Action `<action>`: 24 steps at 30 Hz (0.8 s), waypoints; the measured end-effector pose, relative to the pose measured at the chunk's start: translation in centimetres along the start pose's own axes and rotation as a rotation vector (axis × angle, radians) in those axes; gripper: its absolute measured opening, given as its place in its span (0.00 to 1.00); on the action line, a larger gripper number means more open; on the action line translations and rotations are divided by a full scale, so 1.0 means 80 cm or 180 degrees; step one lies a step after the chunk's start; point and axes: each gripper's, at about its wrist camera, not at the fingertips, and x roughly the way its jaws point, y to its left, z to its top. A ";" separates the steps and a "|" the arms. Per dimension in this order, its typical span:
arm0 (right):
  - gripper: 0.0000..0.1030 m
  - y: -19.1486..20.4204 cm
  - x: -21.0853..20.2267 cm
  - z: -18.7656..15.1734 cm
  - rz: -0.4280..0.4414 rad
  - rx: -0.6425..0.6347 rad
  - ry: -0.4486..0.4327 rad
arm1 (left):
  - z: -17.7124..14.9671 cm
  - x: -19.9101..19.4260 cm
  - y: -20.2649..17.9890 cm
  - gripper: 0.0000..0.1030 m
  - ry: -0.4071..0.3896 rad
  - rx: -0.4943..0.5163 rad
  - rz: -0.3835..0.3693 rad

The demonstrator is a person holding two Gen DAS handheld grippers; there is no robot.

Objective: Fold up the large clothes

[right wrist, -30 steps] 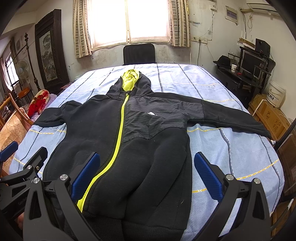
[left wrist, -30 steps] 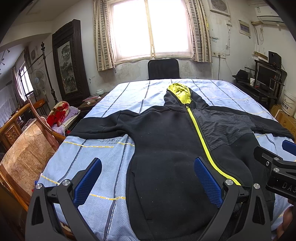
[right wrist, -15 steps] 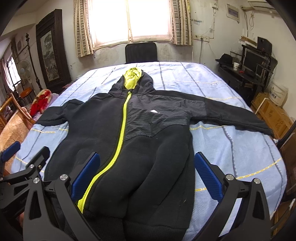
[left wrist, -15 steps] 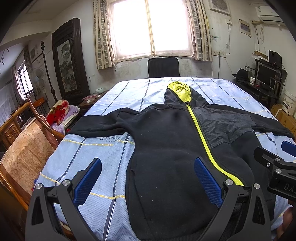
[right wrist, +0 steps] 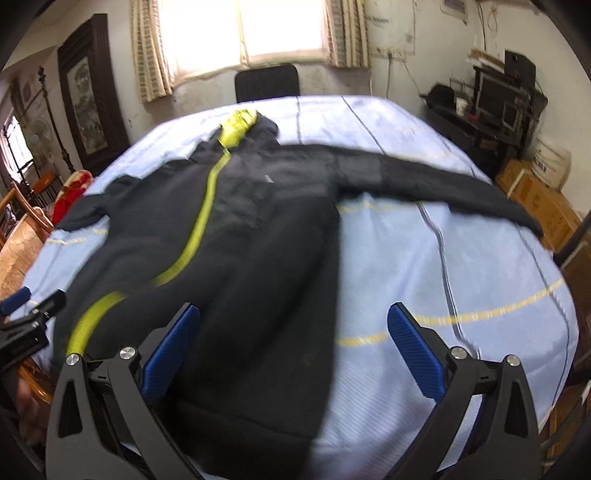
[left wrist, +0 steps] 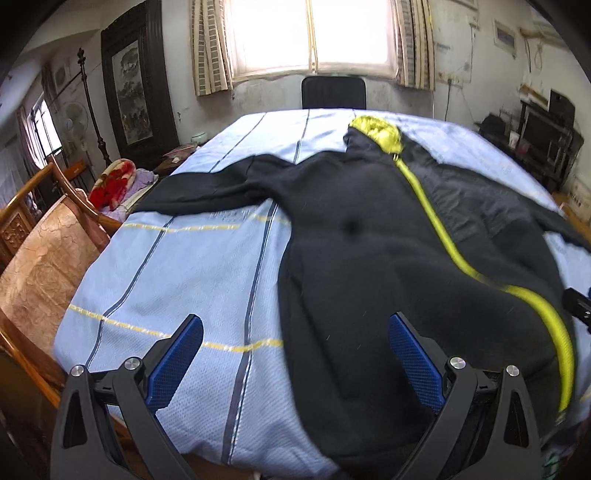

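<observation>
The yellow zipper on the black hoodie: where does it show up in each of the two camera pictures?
Left wrist view: the yellow zipper runs down the right half, from the hood toward the lower right corner.
Right wrist view: the yellow zipper runs down the left half, curving to the lower left.
Shared landmark: the black chair under the window.

bright curtained window (left wrist: 312, 35), black chair (left wrist: 333, 92) below, stained wall (left wrist: 266, 92).
</observation>
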 end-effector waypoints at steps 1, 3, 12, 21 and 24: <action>0.96 -0.006 0.005 -0.006 -0.0025 0.0031 0.0049 | -0.002 0.006 -0.002 0.97 0.0030 -0.0033 -0.0055; 0.96 -0.014 0.012 -0.014 -0.0091 0.0048 0.0090 | -0.006 0.017 -0.006 0.97 0.0084 -0.0021 -0.0051; 0.96 -0.025 0.018 -0.026 -0.0345 -0.0214 0.0107 | -0.007 0.033 0.000 0.97 0.0093 -0.0013 -0.0031; 0.91 0.018 0.017 0.011 0.0032 -0.0245 0.0103 | -0.003 0.031 0.005 0.97 0.0310 0.0076 -0.0083; 0.84 0.019 0.030 0.000 0.0055 -0.0259 0.0257 | -0.007 0.029 0.019 0.97 0.0335 -0.0058 -0.0264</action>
